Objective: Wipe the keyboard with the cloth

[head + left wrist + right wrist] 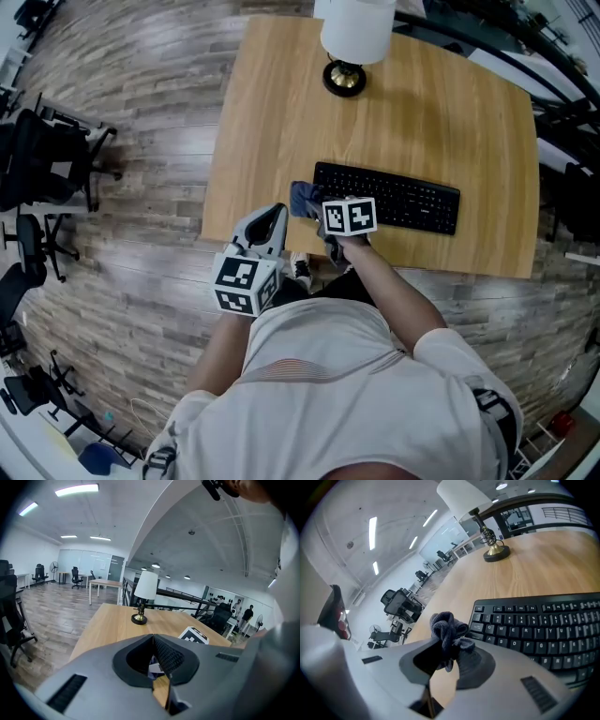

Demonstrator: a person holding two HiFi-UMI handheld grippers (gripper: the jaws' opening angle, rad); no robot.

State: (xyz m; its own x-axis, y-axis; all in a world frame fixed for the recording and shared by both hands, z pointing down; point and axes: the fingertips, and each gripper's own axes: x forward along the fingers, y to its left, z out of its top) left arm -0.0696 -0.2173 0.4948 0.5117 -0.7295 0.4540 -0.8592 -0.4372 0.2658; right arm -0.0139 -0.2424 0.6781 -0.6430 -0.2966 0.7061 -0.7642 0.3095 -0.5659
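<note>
While my right gripper (445,643) has its jaws clamped on the bunched cloth (449,629) at the left end of the keyboard (539,625), ready to sweep, my left gripper (153,637) hangs clear, jaws together, empty.

Open-plan office: swivel chairs (42,164) are standing on wood flooring (141,122) left of the left tongs (274,217); far ahead of them, desks (104,584), a glass wall (86,562) and ceiling strip lights (77,489) are showing beyond a lamp (145,588).
</note>
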